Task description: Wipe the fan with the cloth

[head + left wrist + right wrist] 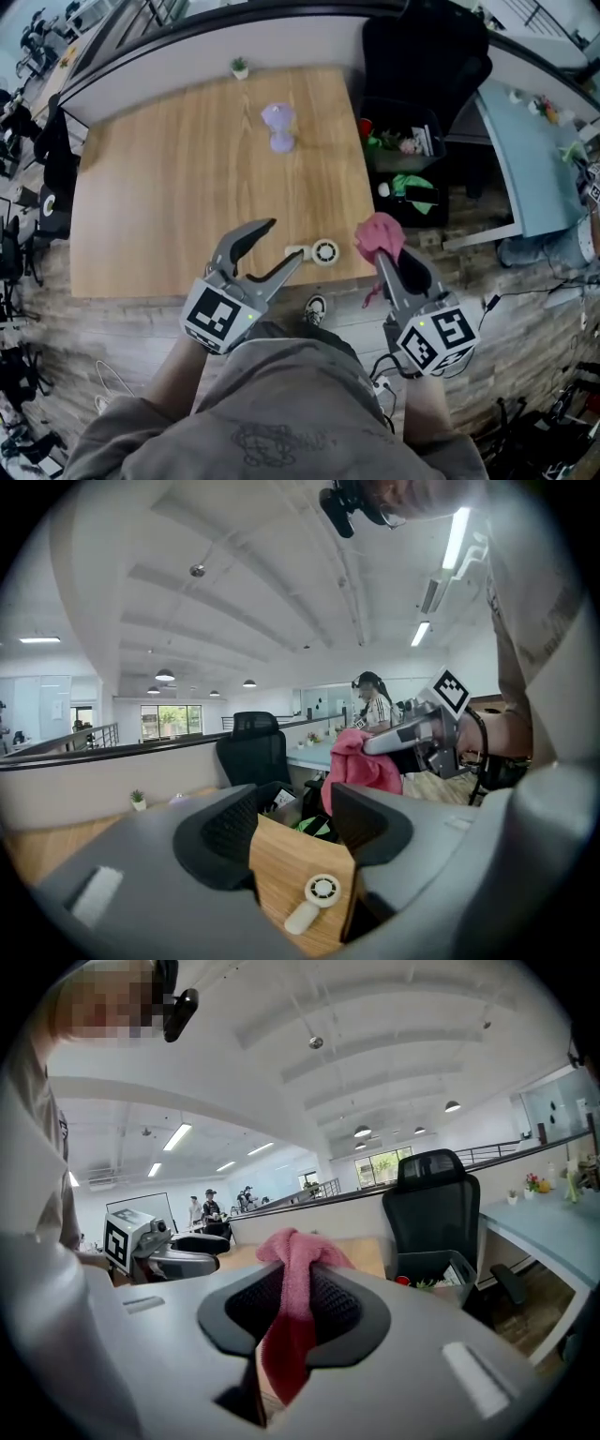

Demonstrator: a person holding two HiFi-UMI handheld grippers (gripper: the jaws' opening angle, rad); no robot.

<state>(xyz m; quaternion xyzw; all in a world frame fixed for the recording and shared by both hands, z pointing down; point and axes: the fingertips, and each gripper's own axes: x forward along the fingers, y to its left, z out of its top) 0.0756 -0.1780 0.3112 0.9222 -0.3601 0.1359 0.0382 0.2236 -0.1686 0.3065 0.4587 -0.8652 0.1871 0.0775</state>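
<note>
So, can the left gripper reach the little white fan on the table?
Probably yes: the left gripper is open and empty, and the small white handheld fan lies just ahead on the wooden table, nothing between.

white fan [319, 252], seemingly handheld, lies flat near table [187, 187] edge; pink cloth [380, 234] bunched in right claw [382, 255].

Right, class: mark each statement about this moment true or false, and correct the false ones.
1. The white fan lies on the wooden table, near its front edge. True.
2. The right gripper has its jaws shut on a pink cloth. True.
3. The left gripper grips the fan. False: its jaws stand open and hold nothing.
4. The cloth is pressed on the fan. False: it is held in the air, apart from the fan.
</note>
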